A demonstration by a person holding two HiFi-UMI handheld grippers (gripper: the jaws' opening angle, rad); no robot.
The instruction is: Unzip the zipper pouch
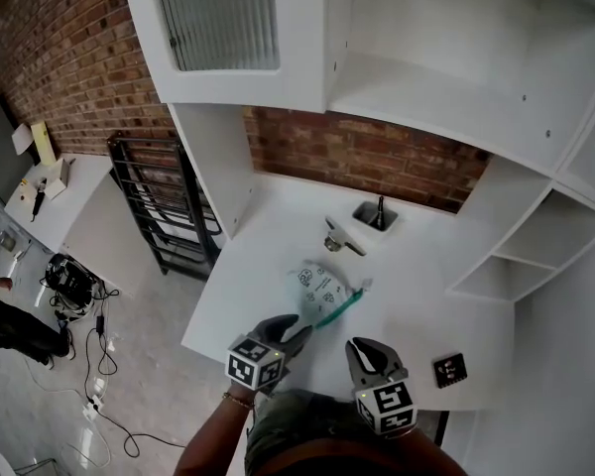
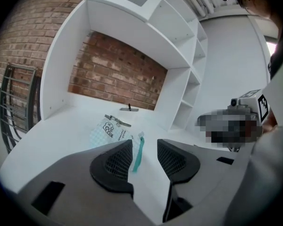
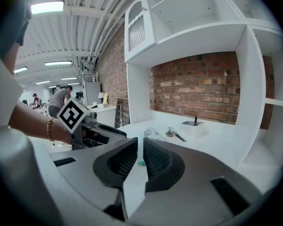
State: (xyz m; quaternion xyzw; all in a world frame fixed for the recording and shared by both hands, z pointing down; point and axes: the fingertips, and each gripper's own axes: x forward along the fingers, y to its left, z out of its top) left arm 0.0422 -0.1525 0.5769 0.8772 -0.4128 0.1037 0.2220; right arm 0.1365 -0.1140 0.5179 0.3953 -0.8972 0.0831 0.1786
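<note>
Nearest the person, the right gripper (image 3: 140,157) hovers over the front of the white table (image 1: 278,236). Its jaws are drawn together to a thin slit with nothing in them. A small black square (image 1: 449,369) lies on the table just to its right.

Beside it, the left gripper (image 2: 145,157) points toward the middle of the table. Its jaws stand apart and neither pad presses on anything. Through the gap, the teal zipper strip (image 2: 138,153) shows on the table just ahead of the jaw tips.

That strip runs along the near right edge of the pouch (image 1: 320,284), a pale, see-through bag with dark print that lies flat near the table's middle. Whether the zipper is open cannot be made out.

Past the pouch lies a metal clip (image 1: 343,239), and behind that a small white tray (image 1: 377,216) holds a dark upright piece. Farthest back is the brick wall (image 1: 377,157), with white shelves (image 1: 535,246) to the right and a black rack (image 1: 164,211) on the floor to the left.
</note>
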